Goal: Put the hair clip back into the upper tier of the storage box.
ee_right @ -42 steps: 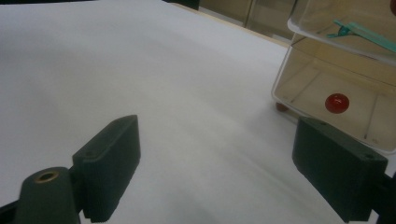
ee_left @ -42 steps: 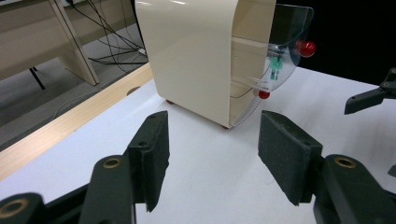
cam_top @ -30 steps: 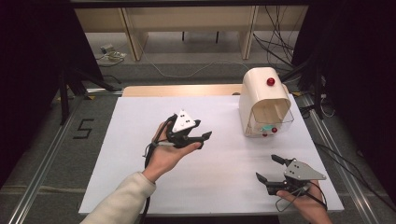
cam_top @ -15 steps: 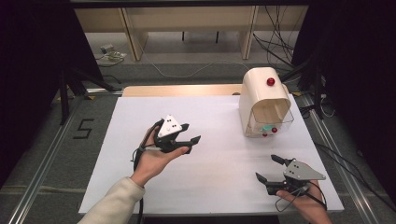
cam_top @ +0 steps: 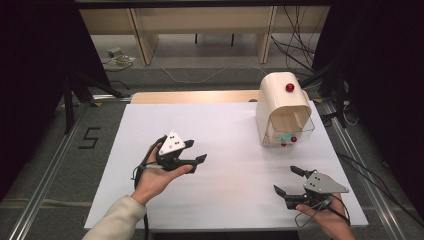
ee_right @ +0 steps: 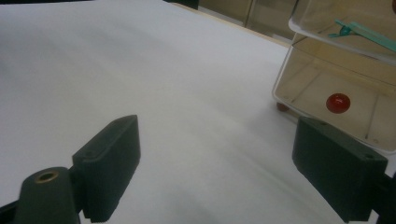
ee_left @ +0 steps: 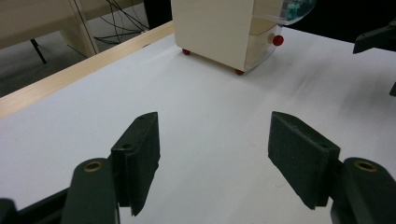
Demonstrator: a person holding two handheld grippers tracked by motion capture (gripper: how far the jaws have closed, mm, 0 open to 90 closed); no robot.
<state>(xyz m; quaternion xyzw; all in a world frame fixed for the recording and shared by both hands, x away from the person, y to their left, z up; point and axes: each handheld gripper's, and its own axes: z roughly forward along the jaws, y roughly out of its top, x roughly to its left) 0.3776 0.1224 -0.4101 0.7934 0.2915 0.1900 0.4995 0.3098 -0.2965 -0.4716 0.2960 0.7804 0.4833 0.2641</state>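
We hold both tongs, left (cam_top: pixel 196 161) and right (cam_top: pixel 287 181), spread and empty over the desk (cam_top: pixel 230 135). The left jaws have just been opening. Judging by this, we are between steps; next we must reach for the cream box (cam_top: pixel 282 107).

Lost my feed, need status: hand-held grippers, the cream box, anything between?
Left hand-held gripper empty, jaws just been opening. Right hand-held gripper open, empty. Cream box untouched at far right of the white table. Nothing in the way.

— What is cut off on the cream plastic box with a rounded top and red knobs (ee_left: pixel 219 28)?

— In the left gripper view its top is lost at the upper edge. In the right gripper view its clear front drawers (ee_right: pixel 345 88) are clipped at the right.

— And the teal item (ee_right: pixel 362 31) inside?

— Too partly seen to be identified.
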